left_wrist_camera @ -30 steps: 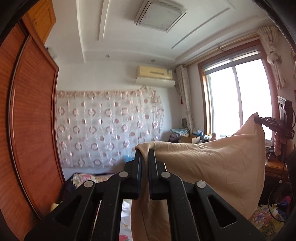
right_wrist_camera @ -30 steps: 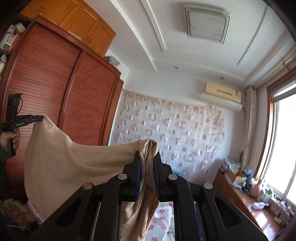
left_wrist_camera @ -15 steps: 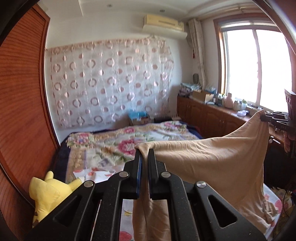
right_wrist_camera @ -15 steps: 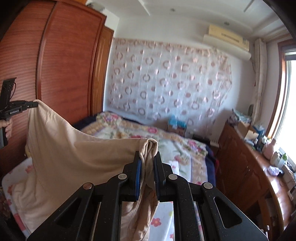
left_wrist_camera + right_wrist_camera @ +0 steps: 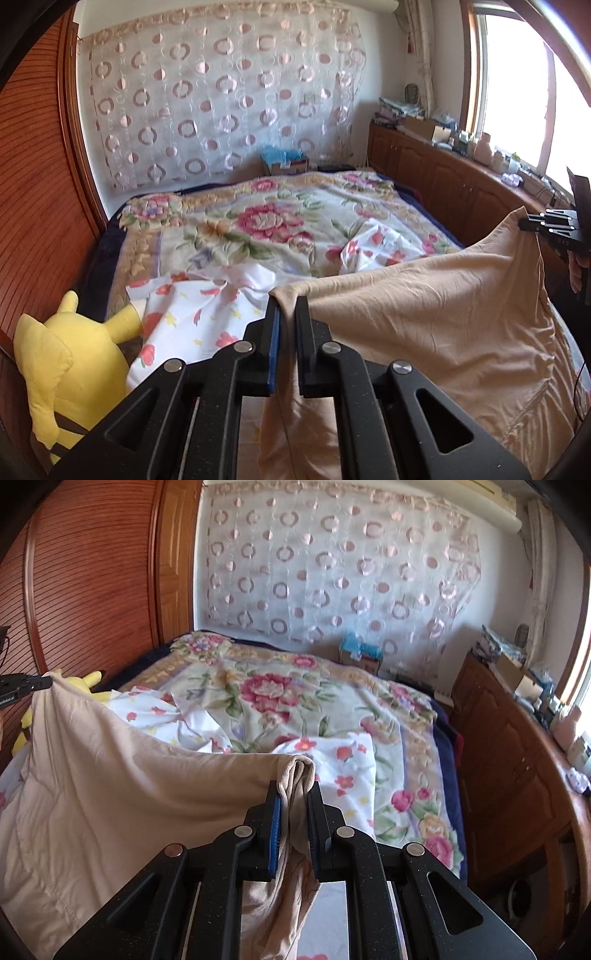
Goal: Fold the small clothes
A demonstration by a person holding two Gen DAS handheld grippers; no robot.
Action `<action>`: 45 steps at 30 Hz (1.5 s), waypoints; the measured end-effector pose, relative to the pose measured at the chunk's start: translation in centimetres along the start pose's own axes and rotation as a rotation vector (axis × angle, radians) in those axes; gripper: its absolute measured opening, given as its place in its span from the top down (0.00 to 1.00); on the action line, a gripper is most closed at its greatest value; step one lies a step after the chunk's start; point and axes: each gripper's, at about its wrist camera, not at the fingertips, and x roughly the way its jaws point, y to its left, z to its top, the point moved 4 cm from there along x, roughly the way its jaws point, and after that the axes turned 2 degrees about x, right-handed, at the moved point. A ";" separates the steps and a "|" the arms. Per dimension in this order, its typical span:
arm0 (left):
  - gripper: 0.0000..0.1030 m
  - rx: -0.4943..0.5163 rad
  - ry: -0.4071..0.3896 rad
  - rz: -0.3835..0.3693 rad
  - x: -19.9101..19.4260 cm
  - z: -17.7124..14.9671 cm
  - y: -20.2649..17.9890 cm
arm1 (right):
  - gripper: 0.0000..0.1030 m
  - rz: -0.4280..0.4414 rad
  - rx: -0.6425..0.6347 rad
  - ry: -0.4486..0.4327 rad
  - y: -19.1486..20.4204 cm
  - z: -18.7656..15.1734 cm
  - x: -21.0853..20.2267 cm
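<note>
A beige garment hangs stretched between my two grippers above the bed. My left gripper is shut on one top corner of it. My right gripper is shut on the other top corner, where the cloth is bunched between the jaws. In the left wrist view the right gripper shows at the far right, pinching the cloth. In the right wrist view the left gripper shows at the far left. The garment's lower part drapes down toward the bed.
The bed has a floral cover with white flowered cloths lying on it. A yellow plush toy sits at the bed's left edge by the wooden wardrobe. A wooden cabinet with clutter runs along the right under the window.
Both grippers have tilted and come down from facing the ceiling to facing the bed, carrying the stretched beige garment lower. Both grips are unchanged.
</note>
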 end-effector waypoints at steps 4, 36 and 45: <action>0.72 0.021 0.067 -0.027 0.8 -1.4 -0.6 | 0.82 0.028 0.001 0.036 0.4 -1.2 0.6; 0.62 -0.034 0.218 -0.034 -1.9 -12.2 0.0 | 0.55 0.153 0.235 0.247 -0.5 -13.3 -8.7; 0.63 -0.065 0.201 -0.070 -2.2 -12.3 0.2 | 0.55 0.142 0.260 0.209 -2.8 -13.3 -7.5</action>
